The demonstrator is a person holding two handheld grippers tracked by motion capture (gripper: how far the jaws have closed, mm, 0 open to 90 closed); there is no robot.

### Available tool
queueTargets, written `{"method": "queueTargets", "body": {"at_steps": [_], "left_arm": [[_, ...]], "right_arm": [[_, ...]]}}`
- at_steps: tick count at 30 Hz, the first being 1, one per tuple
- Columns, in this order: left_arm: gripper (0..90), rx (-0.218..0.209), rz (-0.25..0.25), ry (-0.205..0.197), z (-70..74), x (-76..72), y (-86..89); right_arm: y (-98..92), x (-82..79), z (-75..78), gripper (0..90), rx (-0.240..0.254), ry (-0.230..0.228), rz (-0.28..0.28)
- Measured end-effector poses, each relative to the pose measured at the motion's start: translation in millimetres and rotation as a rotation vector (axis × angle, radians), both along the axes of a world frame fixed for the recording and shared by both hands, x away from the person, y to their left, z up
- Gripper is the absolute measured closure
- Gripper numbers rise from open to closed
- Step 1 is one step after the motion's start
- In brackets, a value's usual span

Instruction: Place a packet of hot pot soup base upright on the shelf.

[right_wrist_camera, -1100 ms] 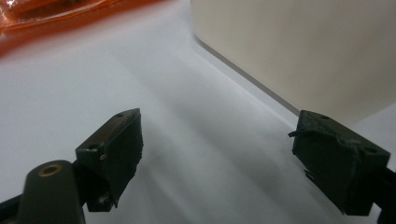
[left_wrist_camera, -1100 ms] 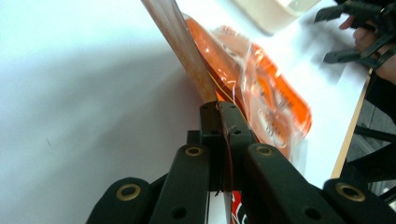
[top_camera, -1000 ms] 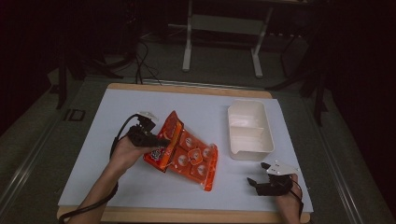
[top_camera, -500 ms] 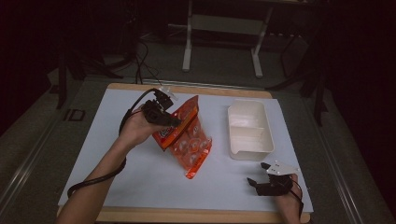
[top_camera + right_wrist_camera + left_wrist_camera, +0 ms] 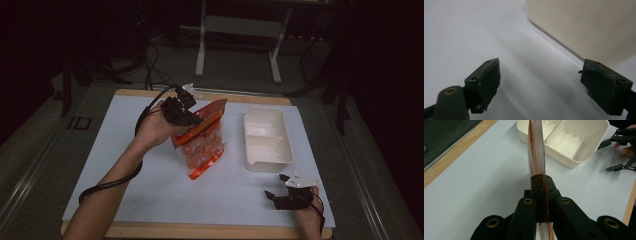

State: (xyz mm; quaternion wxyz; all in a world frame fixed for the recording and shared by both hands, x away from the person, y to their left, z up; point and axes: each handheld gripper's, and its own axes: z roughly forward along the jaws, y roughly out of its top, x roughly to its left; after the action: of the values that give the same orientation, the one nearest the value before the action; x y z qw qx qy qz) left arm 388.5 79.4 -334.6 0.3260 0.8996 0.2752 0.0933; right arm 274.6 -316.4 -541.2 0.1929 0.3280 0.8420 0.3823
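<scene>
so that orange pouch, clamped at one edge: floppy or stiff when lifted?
Probably floppy: the orange pouch hangs down from the left gripper, its lower end drooping toward the table. Seen edge-on between the shut jaws it curves slightly. Likely light; one edge pinch carries it.

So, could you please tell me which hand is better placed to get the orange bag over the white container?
Left, I'd judge. The left tool is shut on the orange bag, lifted beside the white container. The right tool rests open near the table's front edge, holding nothing.

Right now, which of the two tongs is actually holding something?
The left tongs, clamped on the orange packet lifted off the table; the right tongs rest open and empty near the white tray.
</scene>
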Motion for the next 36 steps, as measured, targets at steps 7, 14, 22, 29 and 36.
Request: {"method": "queueTargets", "body": {"at_steps": [7, 14, 22, 29, 36], "left_arm": [[90.0, 0.005, 0.007, -0.040, 11.9, 4.0, -11.9], [90.0, 0.014, 0.020, -0.063, 15.0, 8.1, -19.8], [90.0, -0.005, 0.036, -0.071, 19.2, 16.4, -27.9], [90.0, -0.008, 0.044, -0.093, 23.5, 24.2, -39.9], [90.0, -0.040, 0.064, -0.100, 24.8, 32.0, -40.7]], "right_arm": [[-0.2, 0.1, 0.0, 15.8, 0.001, -0.001, 0.000], [-0.2, -0.1, 0.1, 15.8, 0.003, -0.001, 0.000], [-0.2, -0.2, 0.1, 15.8, 0.002, -0.001, 0.000], [-0.4, -0.1, 0.1, 15.8, 0.004, -0.006, 0.002], [-0.6, -0.3, 0.2, 15.8, 0.008, -0.006, 0.001]]}}
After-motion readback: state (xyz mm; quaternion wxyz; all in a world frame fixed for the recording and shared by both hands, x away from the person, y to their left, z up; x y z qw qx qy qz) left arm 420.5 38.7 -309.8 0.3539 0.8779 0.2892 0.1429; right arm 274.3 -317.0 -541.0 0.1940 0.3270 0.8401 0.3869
